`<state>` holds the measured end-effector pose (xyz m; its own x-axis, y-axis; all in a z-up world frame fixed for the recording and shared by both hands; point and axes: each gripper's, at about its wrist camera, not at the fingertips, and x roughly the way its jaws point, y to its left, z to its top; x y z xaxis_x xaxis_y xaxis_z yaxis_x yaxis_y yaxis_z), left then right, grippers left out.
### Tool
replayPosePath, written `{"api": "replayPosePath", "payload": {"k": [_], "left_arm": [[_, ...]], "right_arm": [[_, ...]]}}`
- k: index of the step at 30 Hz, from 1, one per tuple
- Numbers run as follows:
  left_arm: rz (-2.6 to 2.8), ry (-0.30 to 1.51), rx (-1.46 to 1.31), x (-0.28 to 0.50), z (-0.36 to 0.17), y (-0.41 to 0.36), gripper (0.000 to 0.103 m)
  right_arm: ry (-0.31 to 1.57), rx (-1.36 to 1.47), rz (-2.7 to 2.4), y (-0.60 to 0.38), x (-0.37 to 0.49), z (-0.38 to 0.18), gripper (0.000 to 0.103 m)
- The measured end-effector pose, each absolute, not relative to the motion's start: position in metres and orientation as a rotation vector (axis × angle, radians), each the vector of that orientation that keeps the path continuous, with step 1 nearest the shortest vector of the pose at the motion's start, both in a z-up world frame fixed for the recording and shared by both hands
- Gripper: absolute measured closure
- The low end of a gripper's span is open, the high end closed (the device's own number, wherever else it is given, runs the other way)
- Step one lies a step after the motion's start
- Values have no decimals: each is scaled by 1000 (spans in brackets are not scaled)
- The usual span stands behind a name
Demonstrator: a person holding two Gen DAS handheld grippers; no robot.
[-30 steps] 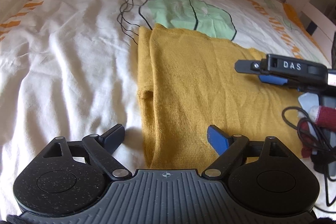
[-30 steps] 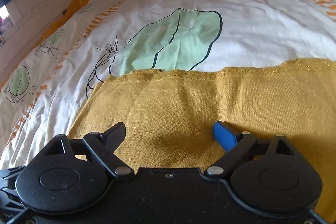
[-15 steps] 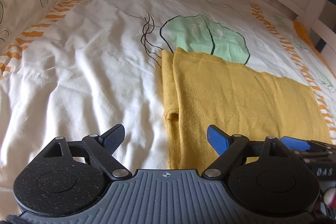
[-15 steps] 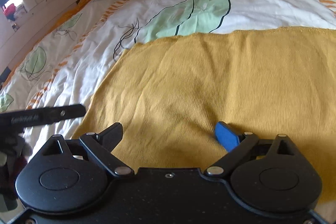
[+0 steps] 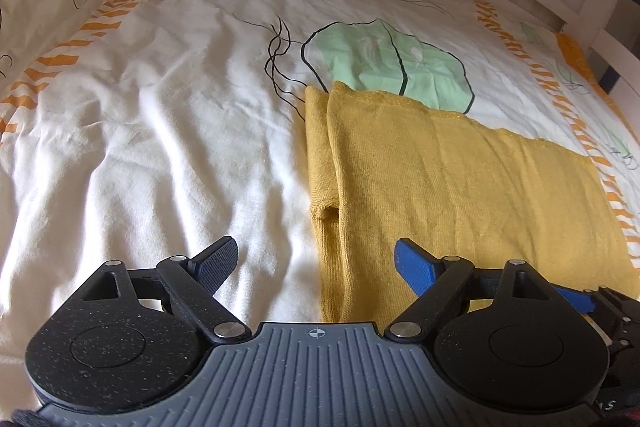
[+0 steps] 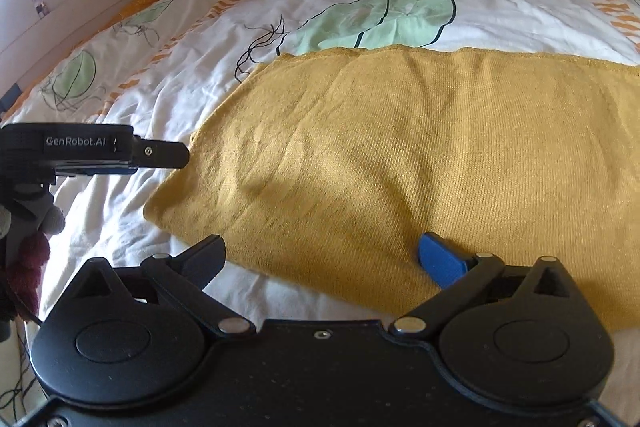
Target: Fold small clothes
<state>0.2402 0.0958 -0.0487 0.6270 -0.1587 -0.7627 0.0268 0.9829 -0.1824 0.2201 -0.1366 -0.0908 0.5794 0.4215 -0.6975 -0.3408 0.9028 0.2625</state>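
Now the right gripper (image 6: 322,253), drawn back from over the yellow garment (image 6: 400,163) to its near edge, is spreading its jaws with nothing pinched, while the left gripper (image 5: 316,261) hangs spread and empty by the garment's left fold on the bedspread (image 5: 160,115), so another fold seems due.

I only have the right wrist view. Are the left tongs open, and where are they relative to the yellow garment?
Observer: The left tongs are open and hold nothing. They straddle the yellow garment's left edge.
Operator: Is that edge a single layer?
Observer: No, a narrow folded strip shows beside the top layer.
Operator: Which pad is over cloth?
Observer: The blue pad is over the garment, the dark pad over the bedsheet.
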Motion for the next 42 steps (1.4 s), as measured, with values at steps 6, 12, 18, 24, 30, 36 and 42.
{"api": "replayPosePath", "payload": {"k": [6, 12, 18, 24, 30, 36, 42], "left_arm": [[-109, 891, -154, 241, -49, 94, 18], [-119, 892, -143, 241, -49, 89, 18], [-126, 892, -136, 240, -50, 84, 18], [-131, 898, -129, 239, -51, 80, 18], [-135, 899, -121, 238, -51, 76, 18], [-150, 876, -97, 236, -40, 63, 18], [-196, 854, -60, 249, -23, 28, 18]], "right_arm": [[838, 270, 473, -171, 221, -71, 1], [761, 398, 328, -250, 215, -46, 1], [775, 425, 143, -334, 216, -47, 1], [840, 513, 129, -374, 229, -73, 1], [802, 684, 229, -390, 246, -100, 0], [751, 788, 323, -395, 273, -113, 0], [740, 684, 391, -388, 276, -113, 0]]}}
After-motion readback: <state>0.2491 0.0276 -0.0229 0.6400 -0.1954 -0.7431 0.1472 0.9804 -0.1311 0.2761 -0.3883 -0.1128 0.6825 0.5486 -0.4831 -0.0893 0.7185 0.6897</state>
